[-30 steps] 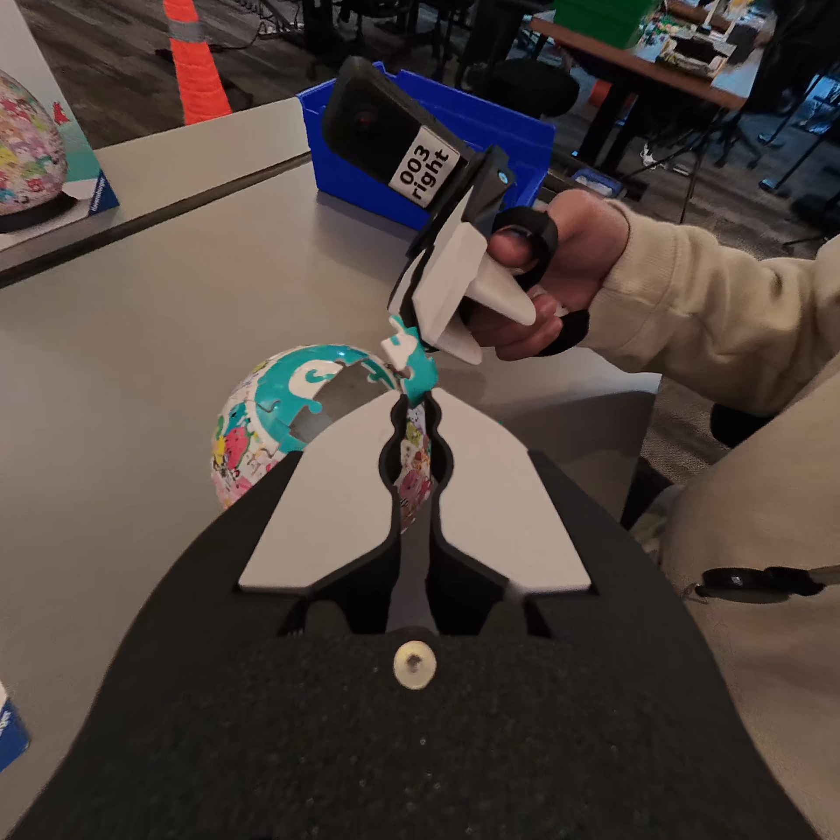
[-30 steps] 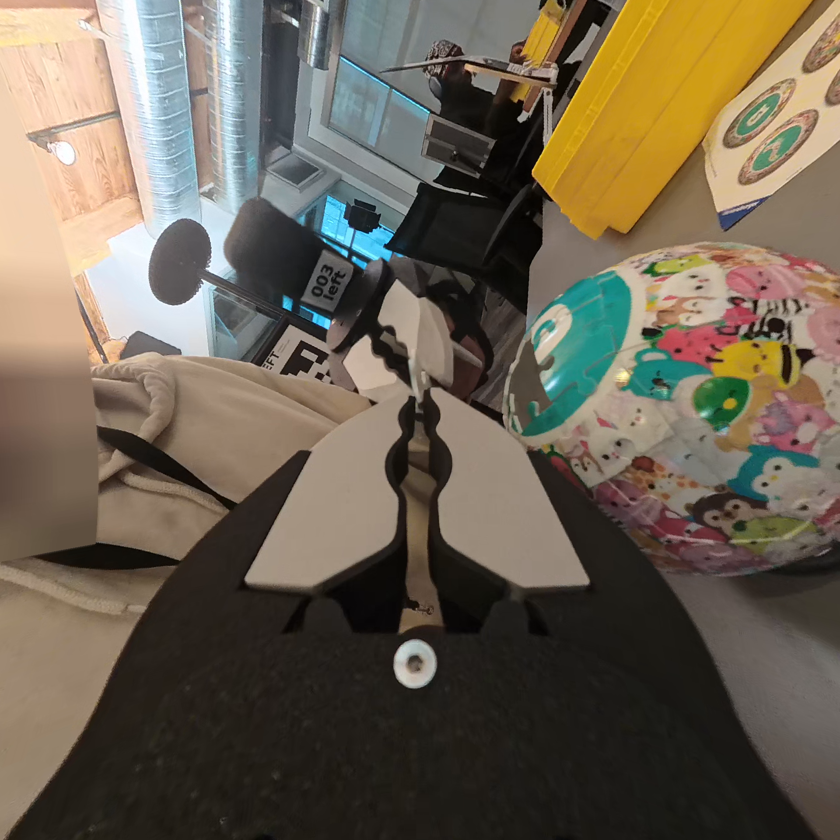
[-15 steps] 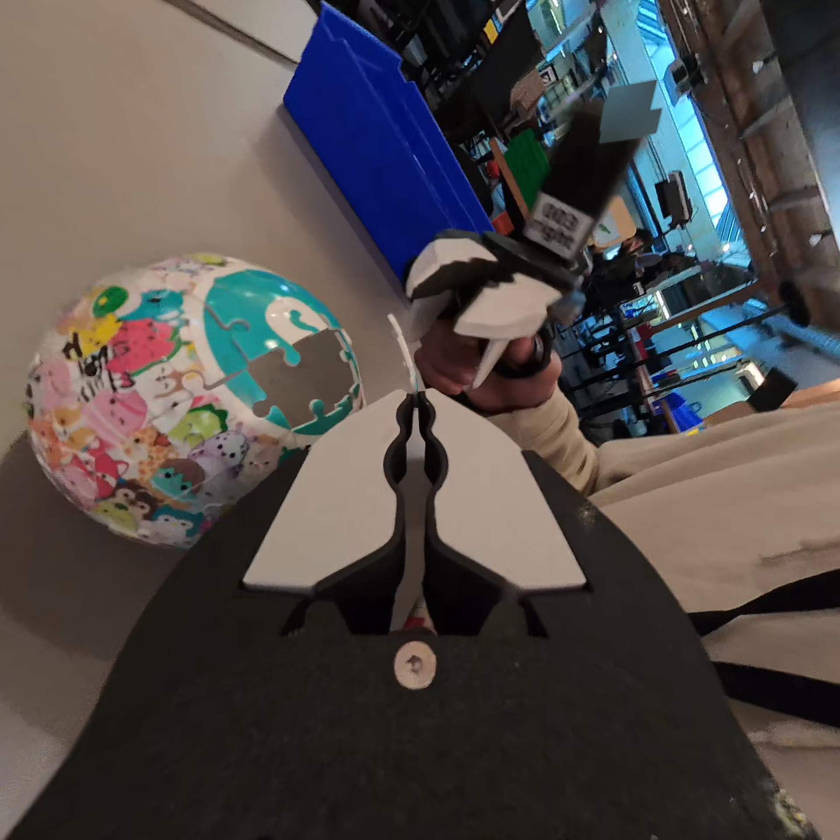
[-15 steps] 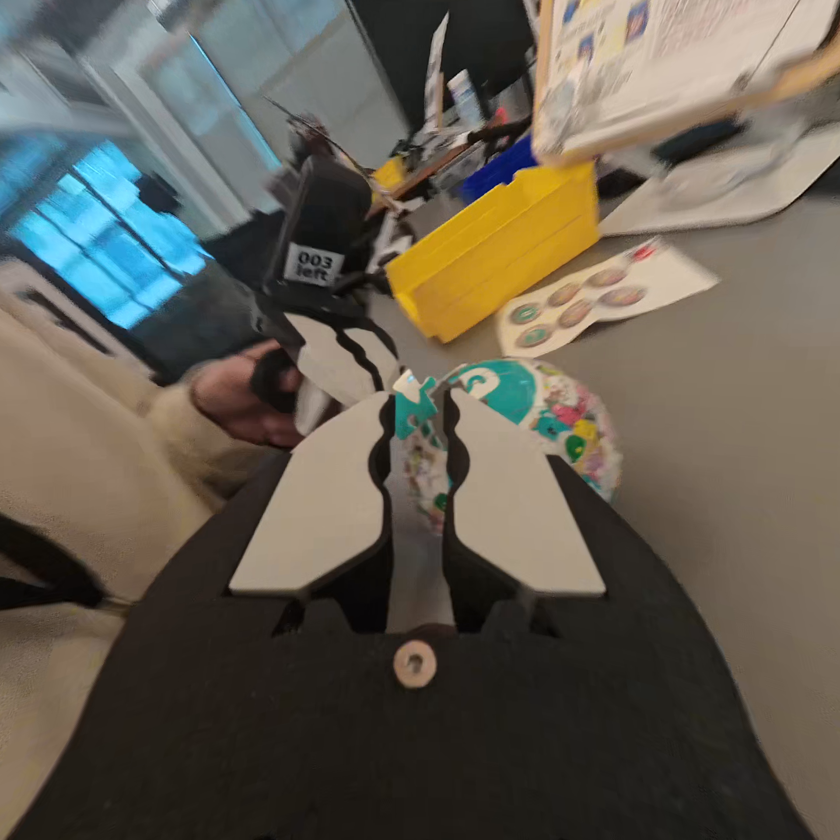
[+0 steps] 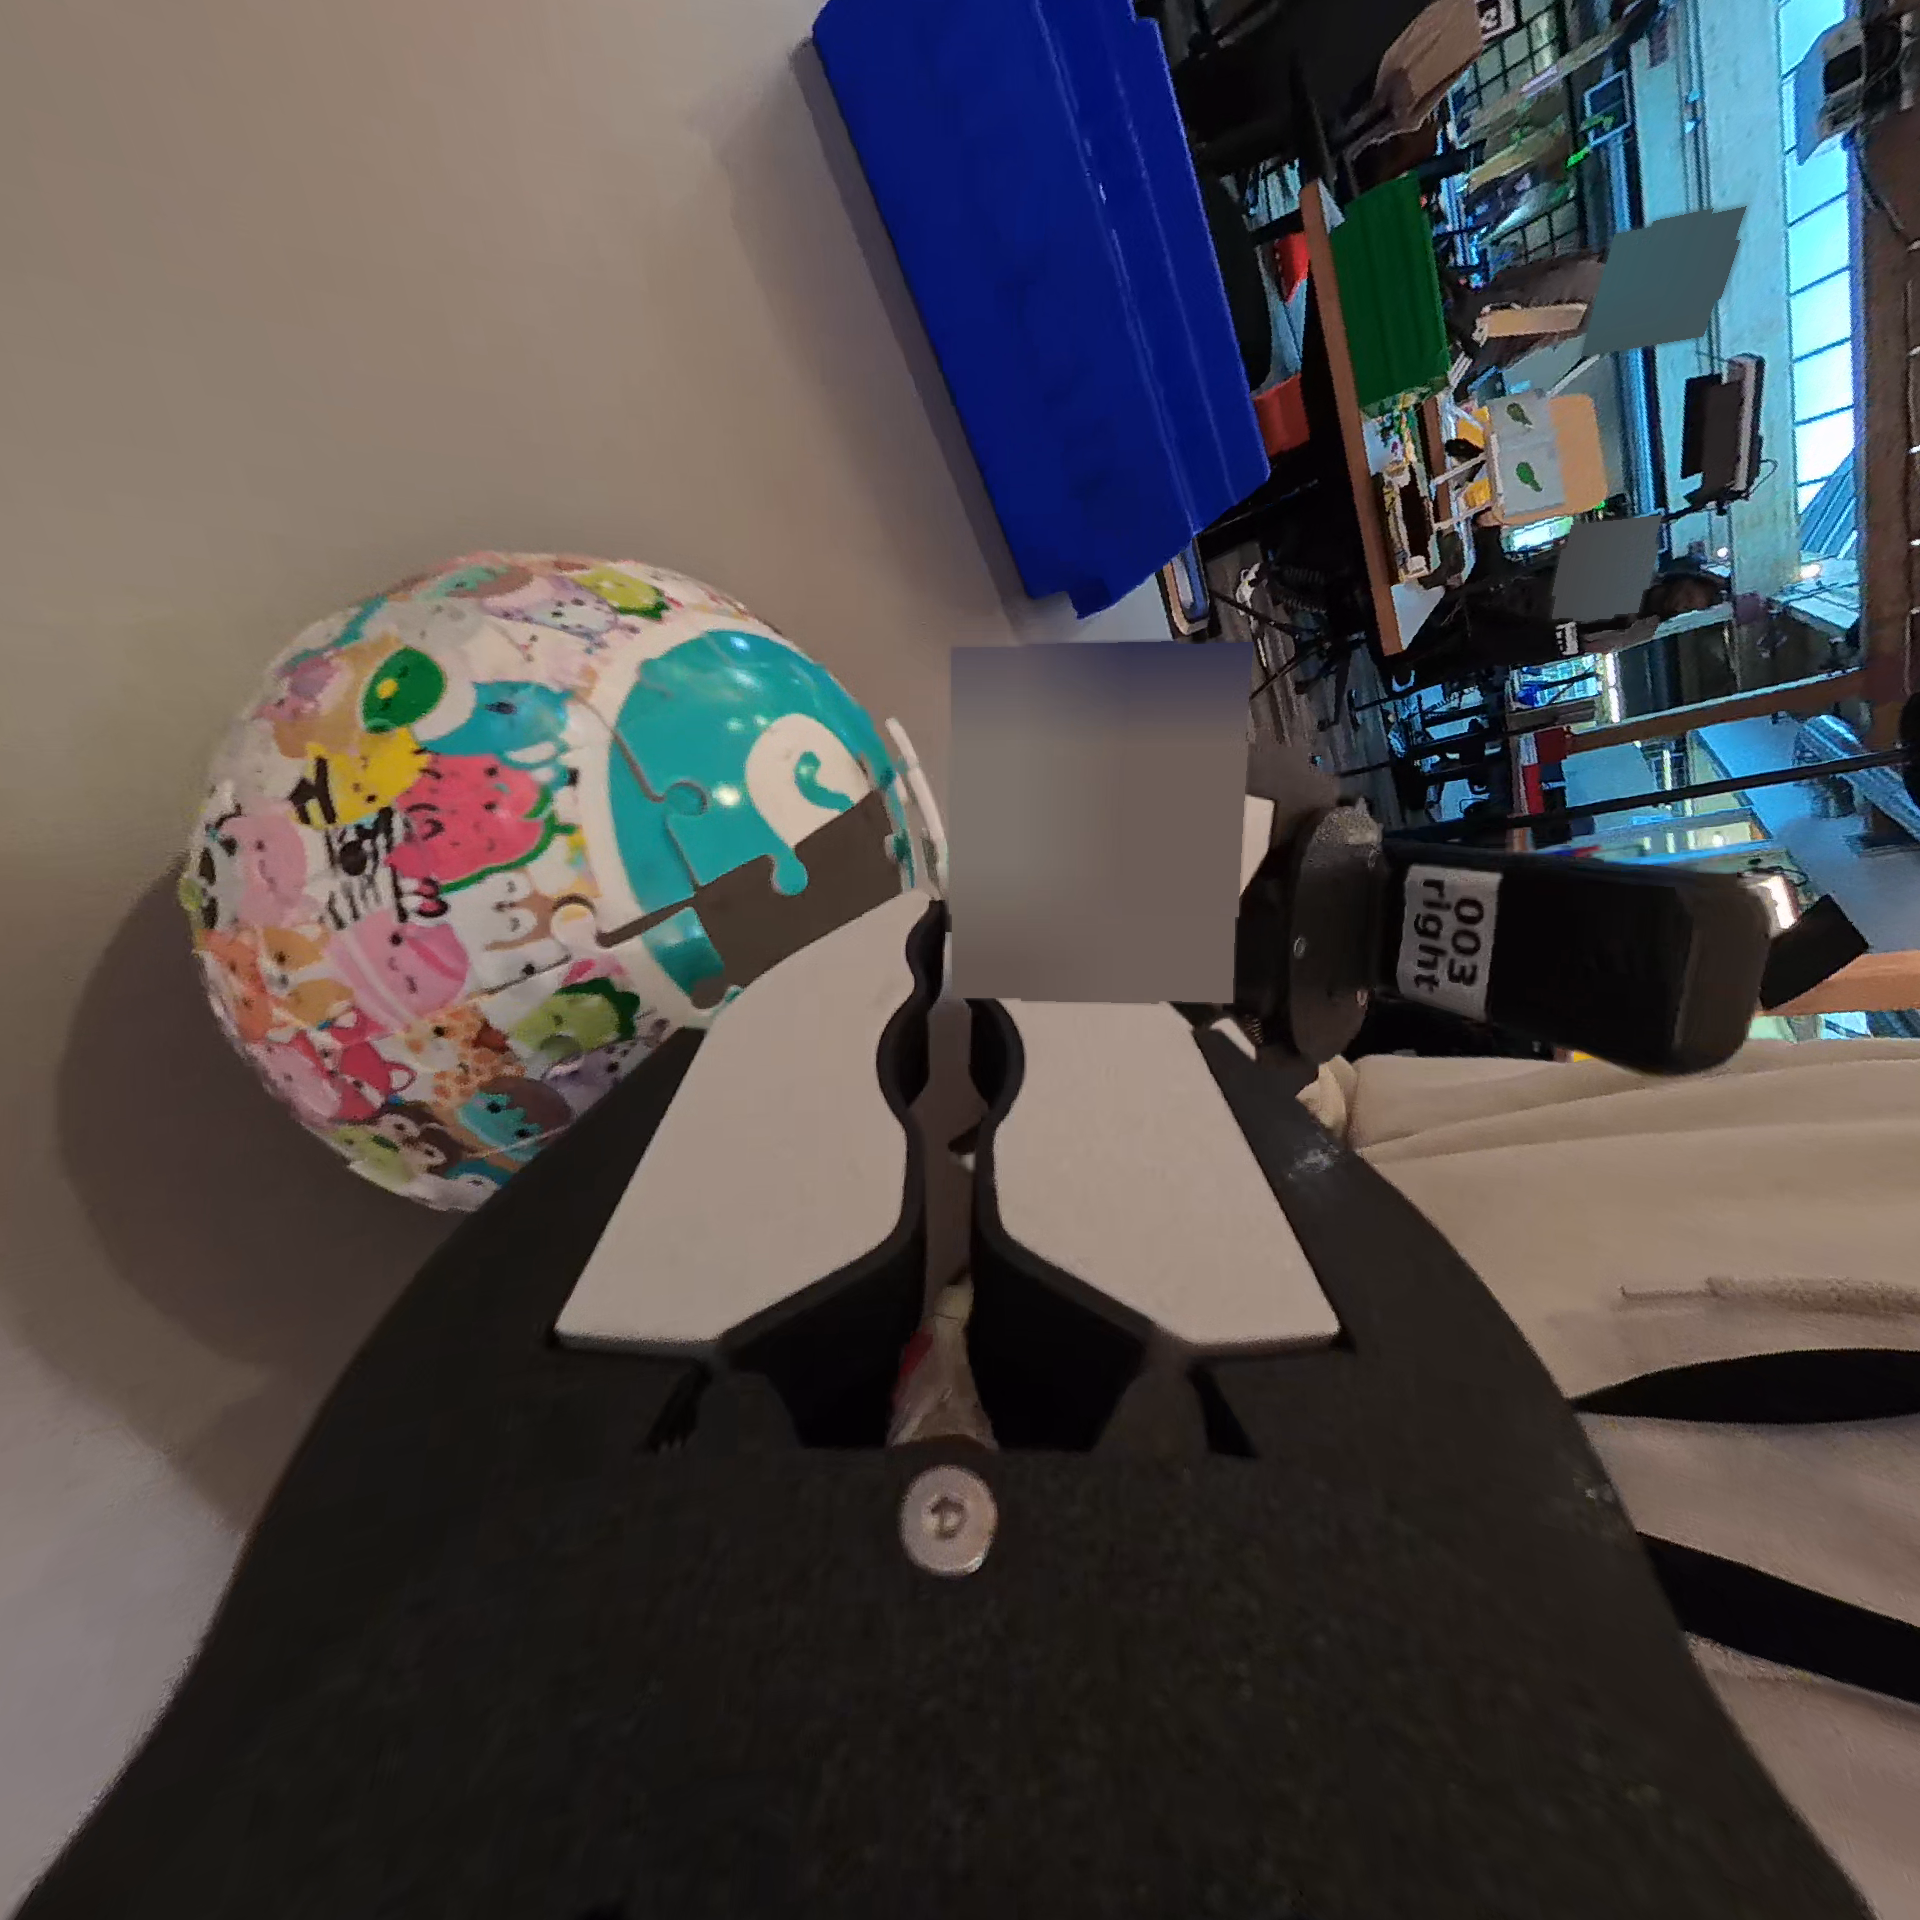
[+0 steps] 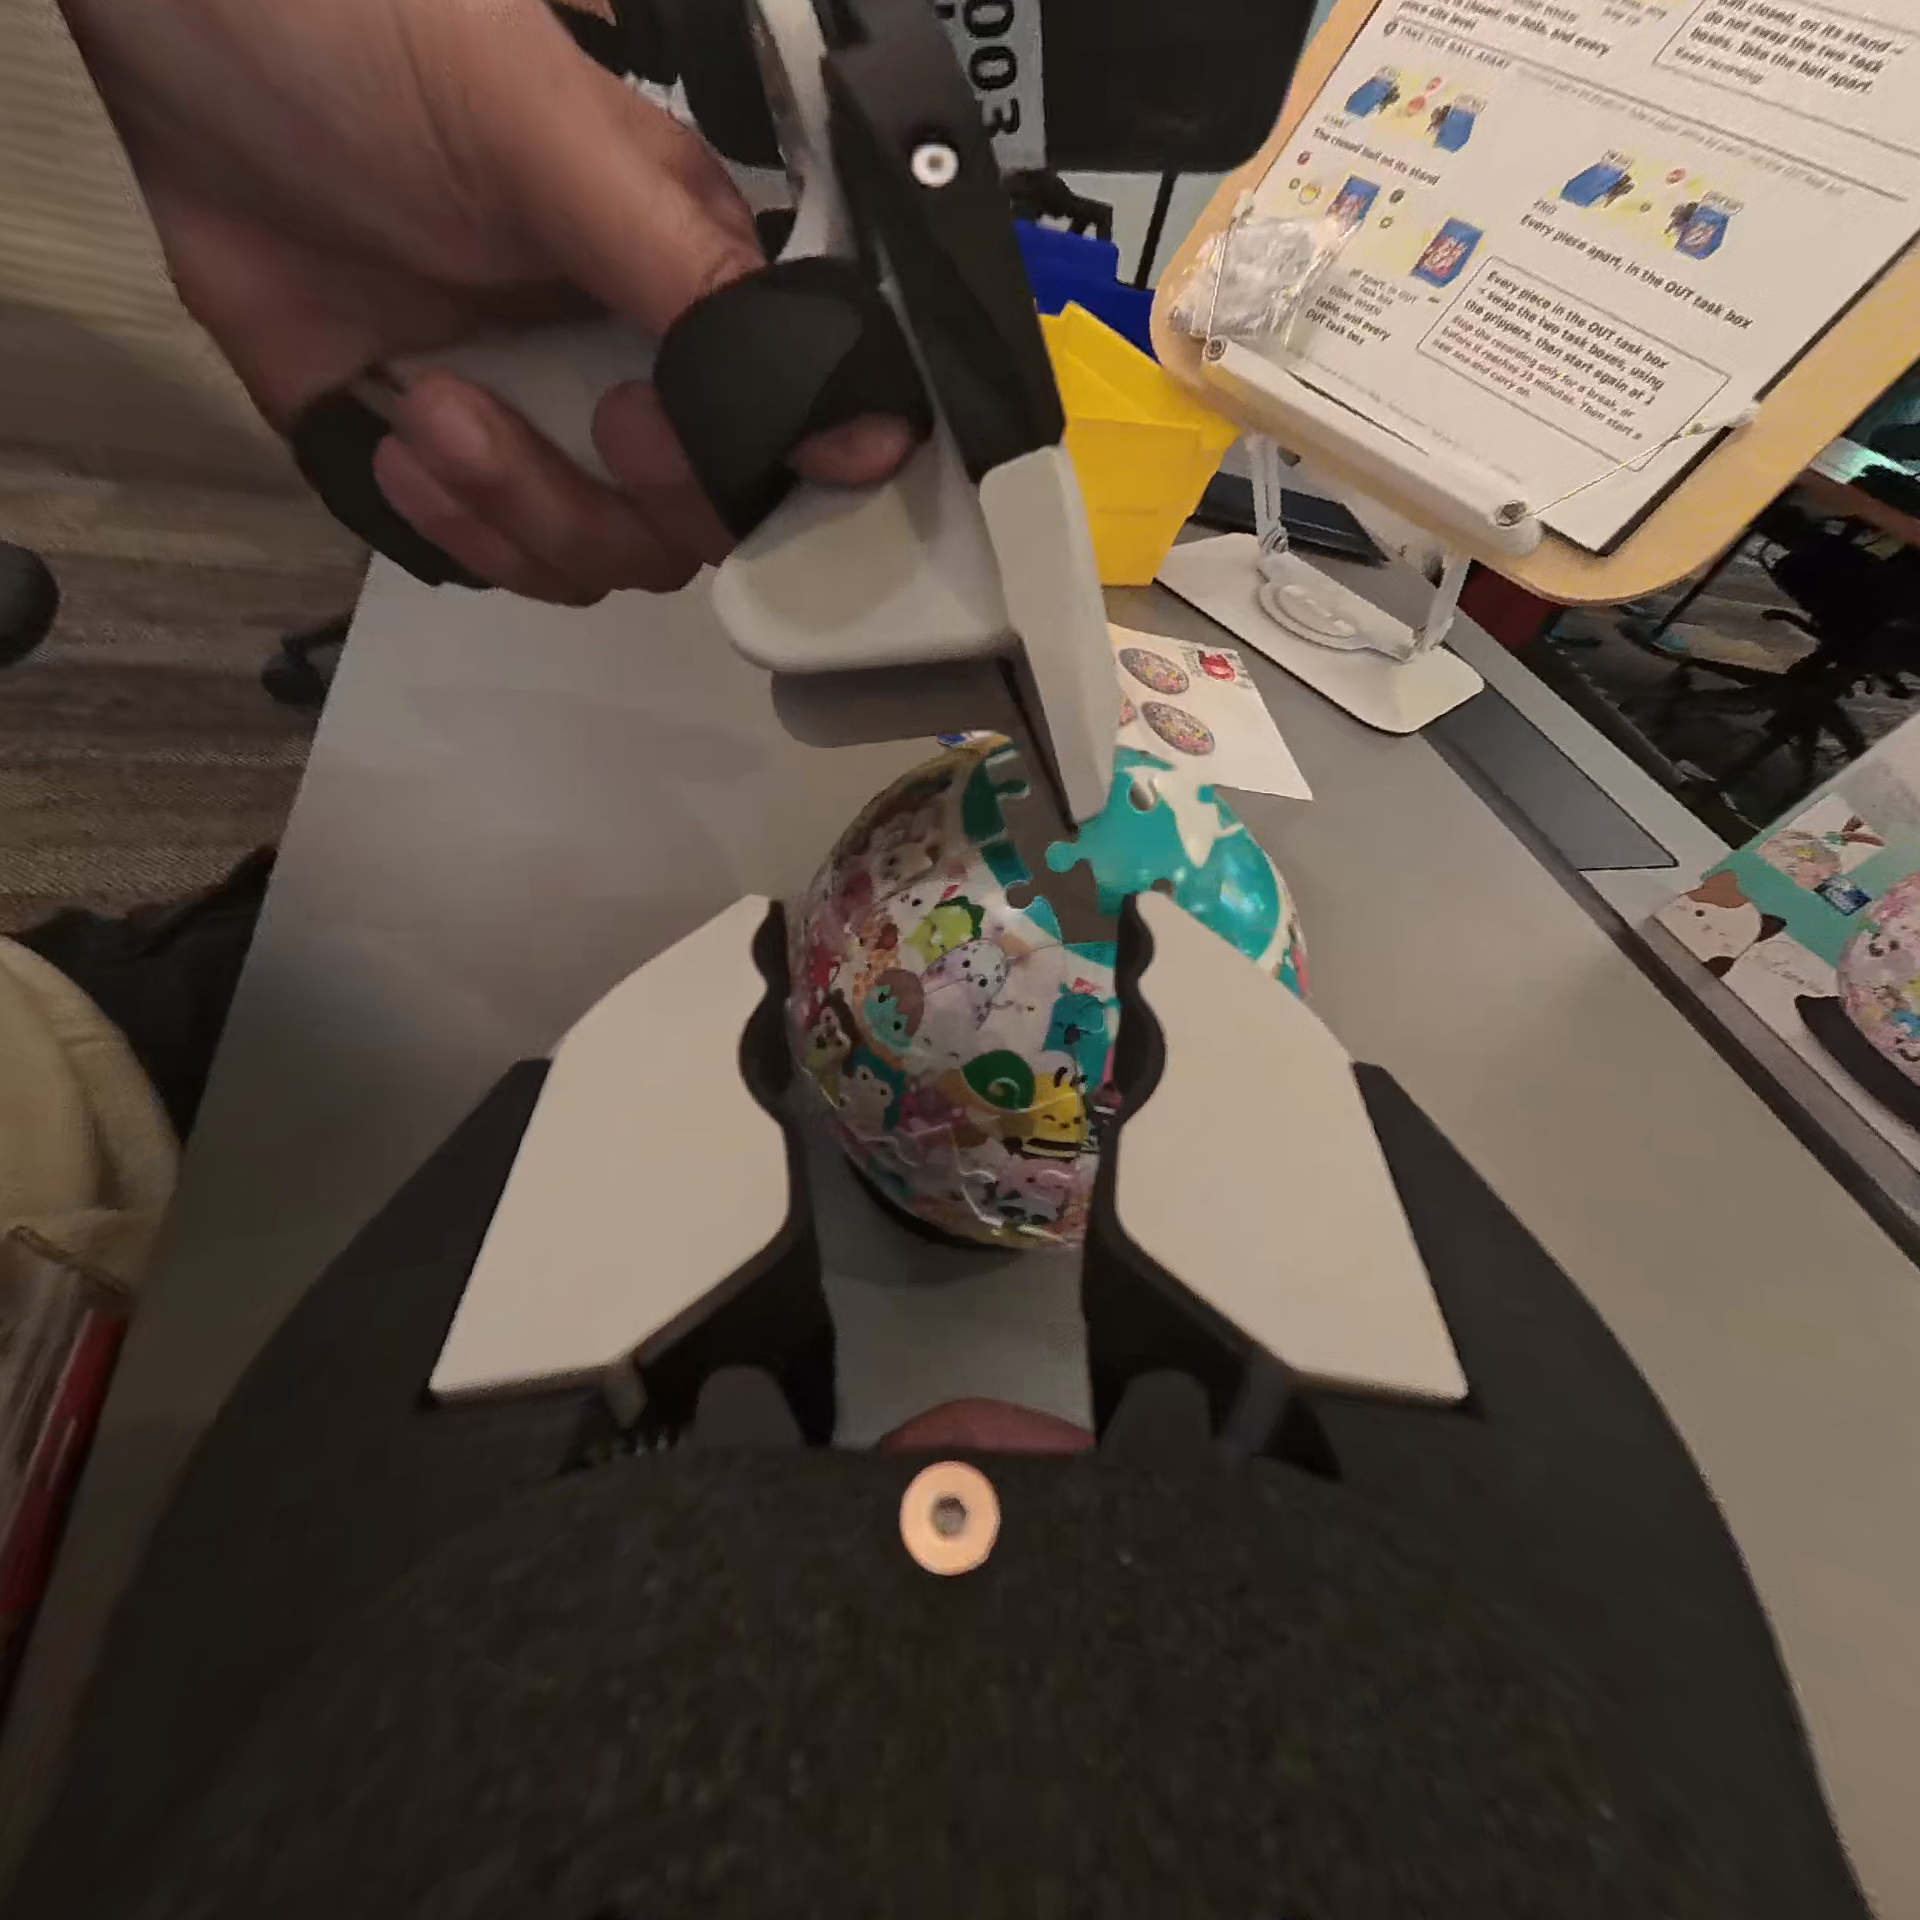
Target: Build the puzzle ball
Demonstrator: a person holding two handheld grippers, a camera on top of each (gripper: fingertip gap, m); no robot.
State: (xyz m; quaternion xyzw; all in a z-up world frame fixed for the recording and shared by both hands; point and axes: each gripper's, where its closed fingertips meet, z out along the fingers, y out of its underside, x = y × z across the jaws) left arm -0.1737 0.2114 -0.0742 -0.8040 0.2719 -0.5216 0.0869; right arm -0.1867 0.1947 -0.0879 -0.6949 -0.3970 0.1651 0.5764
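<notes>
Your left tool (image 5: pixel 948 935) has its jaws pressed nearly together, and whether a piece sits between the tips cannot be told: a grey mosaic patch covers the spot just past them in the left wrist view. In the right wrist view that same tool (image 6: pixel 1075 805) comes down edge-on, its tips at the hole in the teal cap of the round, cartoon-printed puzzle ball (image 6: pixel 997 1039), so the gap between its fingers is hidden there too. Your right tool (image 6: pixel 948 925) stands wide apart with nothing in it, and the ball shows through the gap.

The ball (image 5: pixel 540 873) rests on the grey worktop (image 5: pixel 416 312), its dark, jagged opening facing the left tool. The hand (image 6: pixel 468 312) on the left tool blocks much of the upper left of the right wrist view.

Around it: a blue plastic bin (image 5: pixel 1049 301) at the worktop's edge, a yellow plastic bin (image 6: pixel 1127 457), a wooden clipboard with an instruction sheet (image 6: pixel 1538 270) on a white stand, and a printed leaflet (image 6: pixel 1210 717) lying flat behind the ball.
</notes>
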